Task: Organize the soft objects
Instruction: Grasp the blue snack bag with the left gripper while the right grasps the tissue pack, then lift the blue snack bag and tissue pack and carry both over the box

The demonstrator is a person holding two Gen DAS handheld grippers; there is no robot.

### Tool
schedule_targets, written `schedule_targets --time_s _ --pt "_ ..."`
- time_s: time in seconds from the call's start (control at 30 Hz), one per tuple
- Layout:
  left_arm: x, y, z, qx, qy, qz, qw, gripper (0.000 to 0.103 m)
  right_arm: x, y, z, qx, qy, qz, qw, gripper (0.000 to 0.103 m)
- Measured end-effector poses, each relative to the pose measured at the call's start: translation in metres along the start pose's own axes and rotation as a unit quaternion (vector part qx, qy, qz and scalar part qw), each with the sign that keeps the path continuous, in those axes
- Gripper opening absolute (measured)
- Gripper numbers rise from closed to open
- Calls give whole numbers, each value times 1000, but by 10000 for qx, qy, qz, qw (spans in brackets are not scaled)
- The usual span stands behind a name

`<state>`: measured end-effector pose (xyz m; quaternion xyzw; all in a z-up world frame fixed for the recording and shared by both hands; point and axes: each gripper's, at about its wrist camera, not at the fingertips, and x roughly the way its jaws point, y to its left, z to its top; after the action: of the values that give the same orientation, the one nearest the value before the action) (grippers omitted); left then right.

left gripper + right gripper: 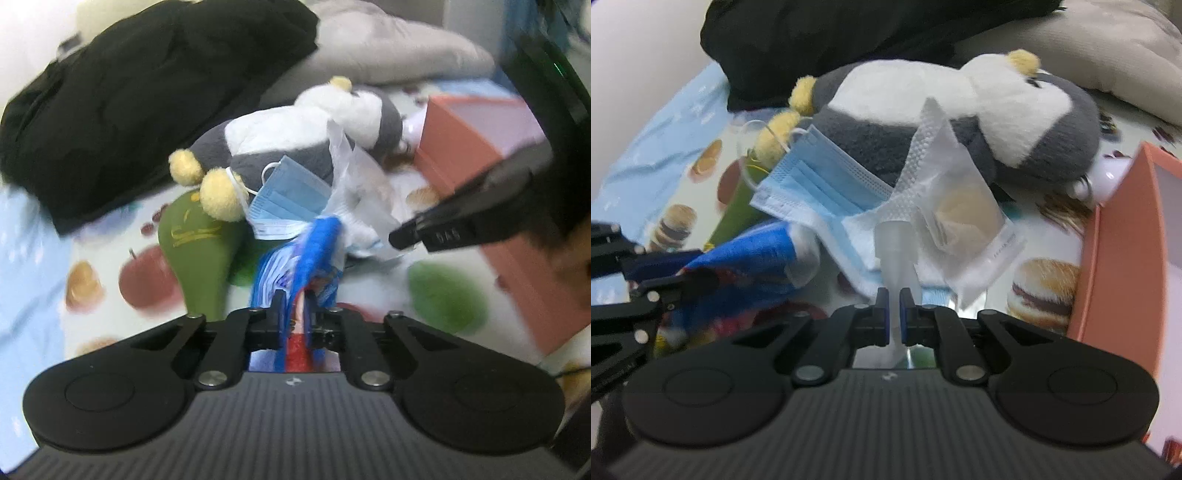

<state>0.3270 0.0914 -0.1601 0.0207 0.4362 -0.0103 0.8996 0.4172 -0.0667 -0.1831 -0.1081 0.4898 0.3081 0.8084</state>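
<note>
1. Blue crinkly packet [295, 273] sits clamped in our left gripper [294, 314], which points level toward the pile.
2. Our right gripper [894, 314] pinches the neck of a clear plastic bag [945, 206], reaching in from the right.
3. Ahead, a blue face mask [816, 184] leans on the penguin plush [960, 110]; a pink box [1123, 251] walls the right side, and a black garment [147, 92] crowds the rear.

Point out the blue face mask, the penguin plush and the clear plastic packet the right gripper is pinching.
blue face mask [820, 177], right wrist view, pleated middle.
penguin plush [1015, 110], right wrist view, white face.
clear plastic packet [964, 218], right wrist view, pouch centre.
right gripper [894, 314], right wrist view, between fingertips.
</note>
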Motion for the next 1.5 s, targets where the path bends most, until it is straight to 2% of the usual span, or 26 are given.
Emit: schedule_targets --time_s 0.13,0.3,0.4,0.63,0.8,0.97,1.1,1.23,1.3,1.4,1.5 --pt "-16 -8 -12 -558 -232 -92 9981 9 -17 2 -18 96 -275 -45 9996 9" --pt "-29 -23 -37 -856 -429 -112 9953 9 -33 5 -53 233 -529 -169 9982 9" --pt "-43 -31 -53 -1183 -474 -296 9914 9 -45 13 -76 304 -643 -210 9972 9" --pt "-71 -48 -93 -1487 -573 -314 9867 9 -67 32 -126 299 -786 -321 9959 9" --pt "-84 -46 -111 -1909 -728 -346 9783 9 -75 41 -154 218 -821 -328 9958 9" --pt "-82 -34 -109 -2149 -792 -324 9729 9 -71 42 -166 274 -830 -315 9957 9" --pt "-93 -28 -103 -2243 -870 -252 9703 9 -72 43 -171 376 -868 -244 9952 9" --pt "-107 -16 -104 -2483 -1023 -351 9626 9 -71 42 -172 417 -885 -166 9951 11" --pt "-106 -9 -107 -2519 -984 -329 9622 9 -69 40 -173 451 -865 -133 9951 13" --pt "-94 3 -115 -2530 -822 -270 9636 9 -65 39 -175 511 -801 -82 9954 18" --pt "-76 17 -128 -2658 -552 -268 9621 9 -64 40 -178 520 -826 -130 9951 42"
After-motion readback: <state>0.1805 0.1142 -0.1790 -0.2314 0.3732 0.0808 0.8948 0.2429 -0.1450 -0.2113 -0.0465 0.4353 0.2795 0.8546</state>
